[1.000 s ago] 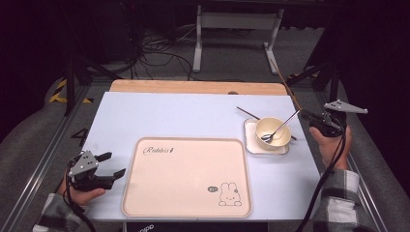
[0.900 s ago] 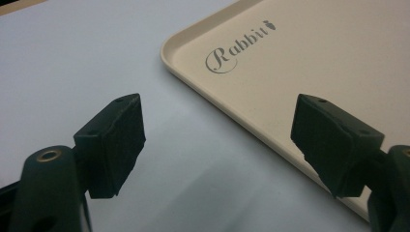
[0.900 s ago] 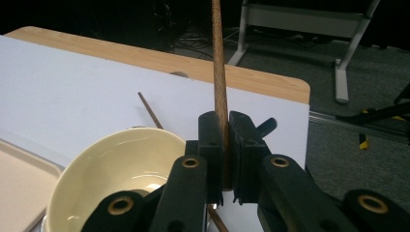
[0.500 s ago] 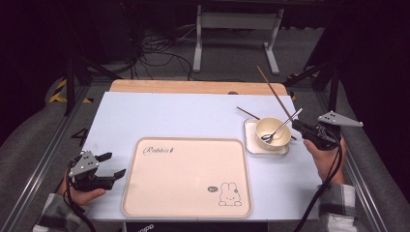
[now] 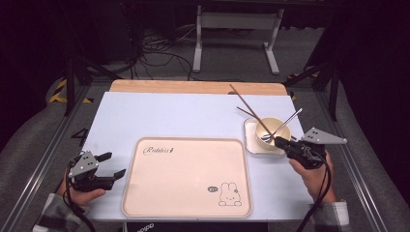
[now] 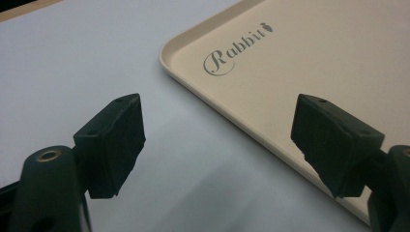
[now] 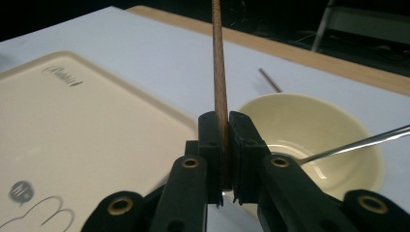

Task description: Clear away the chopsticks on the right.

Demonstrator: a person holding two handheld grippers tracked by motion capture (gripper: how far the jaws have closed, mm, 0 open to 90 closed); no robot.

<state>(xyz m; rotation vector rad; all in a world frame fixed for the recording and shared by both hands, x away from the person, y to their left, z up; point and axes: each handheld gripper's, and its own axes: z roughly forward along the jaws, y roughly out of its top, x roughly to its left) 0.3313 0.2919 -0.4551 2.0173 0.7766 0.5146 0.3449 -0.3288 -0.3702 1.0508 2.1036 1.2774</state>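
Now, right gripper (image 7: 223,145) fingers clamping a chopstick (image 7: 218,63) (upright), left gripper (image 6: 217,140) fingers apart.

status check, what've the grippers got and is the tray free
Right gripper shut on one chopstick, beside bowl. Left gripper open, at tray corner. Second chopstick lies on table; spoon in bowl. Nothing on tray.

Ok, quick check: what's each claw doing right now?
Left claw: open, nothing between its jaws, beside the tray.
Right claw: shut on a wooden chopstick, next to the bowl.
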